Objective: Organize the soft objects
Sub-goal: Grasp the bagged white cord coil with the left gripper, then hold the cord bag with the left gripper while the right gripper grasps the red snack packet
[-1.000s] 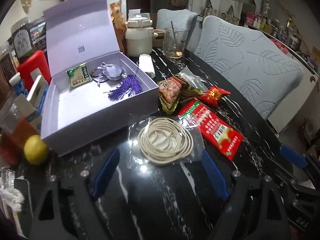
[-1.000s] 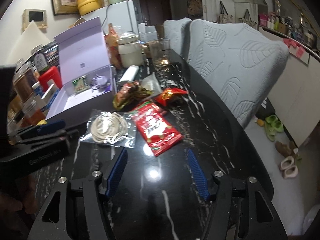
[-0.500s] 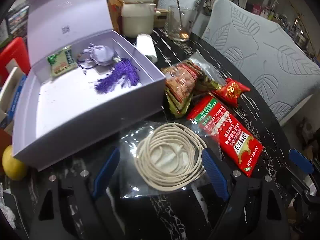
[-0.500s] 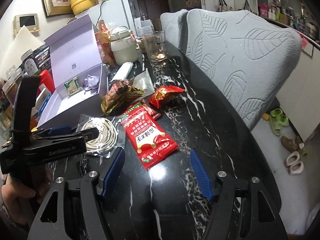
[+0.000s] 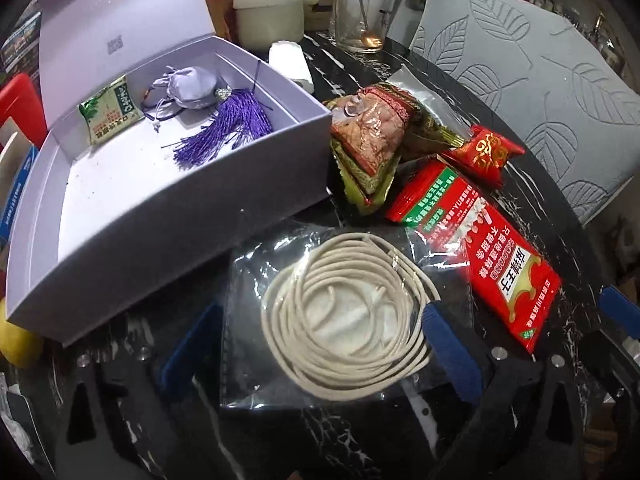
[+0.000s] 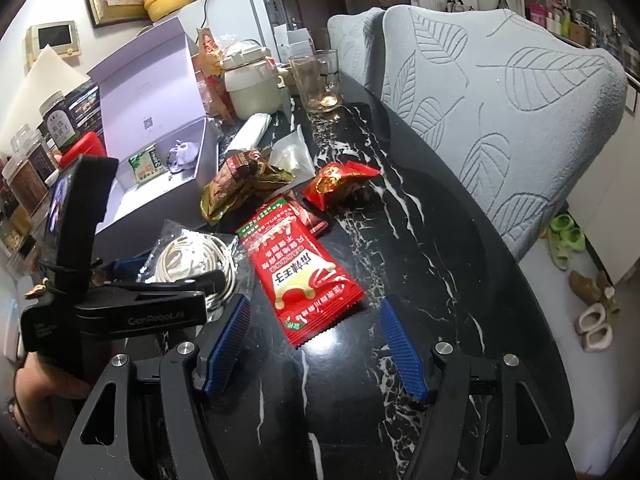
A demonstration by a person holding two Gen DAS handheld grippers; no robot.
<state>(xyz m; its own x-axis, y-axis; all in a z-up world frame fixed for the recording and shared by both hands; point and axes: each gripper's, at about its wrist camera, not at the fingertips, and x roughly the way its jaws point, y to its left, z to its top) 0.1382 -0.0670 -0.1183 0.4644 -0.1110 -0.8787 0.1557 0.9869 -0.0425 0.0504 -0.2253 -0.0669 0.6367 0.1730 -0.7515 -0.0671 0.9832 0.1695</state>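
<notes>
A clear bag with a coil of cream cord [image 5: 346, 316] lies on the black marble table between the open fingers of my left gripper [image 5: 320, 344]; it also shows in the right wrist view [image 6: 192, 258]. Beside it lie a red packet [image 5: 486, 256] [image 6: 298, 268], a brown-green snack bag [image 5: 370, 140] and a small red pouch [image 5: 486, 152]. The open lilac box [image 5: 132, 216] holds a lilac pouch with purple tassel [image 5: 200, 92] and a green sachet [image 5: 110, 114]. My right gripper [image 6: 312, 344] is open and empty, just short of the red packet.
A cream pot [image 5: 268, 4], a glass with a spoon [image 5: 358, 16] and a white roll [image 5: 290, 60] stand behind the box. A yellow lemon [image 5: 18, 344] lies at the left. Grey padded chairs [image 6: 500, 120] line the table's right edge.
My left gripper has moved forward and down until its open fingers straddle the cord bag. My right gripper has moved forward toward the red packet.
</notes>
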